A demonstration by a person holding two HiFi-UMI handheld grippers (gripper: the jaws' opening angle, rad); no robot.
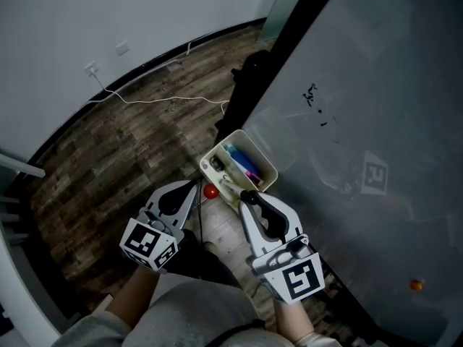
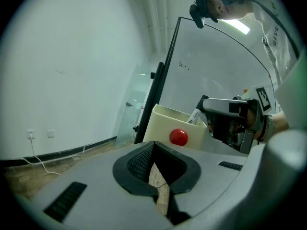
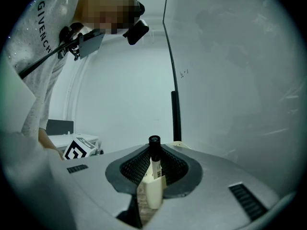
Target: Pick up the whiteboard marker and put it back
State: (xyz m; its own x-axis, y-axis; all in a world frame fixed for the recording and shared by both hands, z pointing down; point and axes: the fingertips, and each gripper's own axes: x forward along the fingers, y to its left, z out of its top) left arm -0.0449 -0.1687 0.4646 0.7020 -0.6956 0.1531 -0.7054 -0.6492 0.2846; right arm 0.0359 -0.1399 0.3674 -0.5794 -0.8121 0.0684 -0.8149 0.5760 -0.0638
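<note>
Right tool (image 3: 152,151) clamps whiteboard marker (image 3: 154,169); left tool (image 2: 154,146) closed, empty. Next, I judge: lower marker into tray (image 1: 269,166) ahead.

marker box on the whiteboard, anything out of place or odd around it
Nothing looks spilled, tilted or damaged. The cream marker box hangs on the whiteboard with coloured markers inside. The only thing out of place is one black-capped whiteboard marker, clamped in the right gripper just beside the box.
</note>
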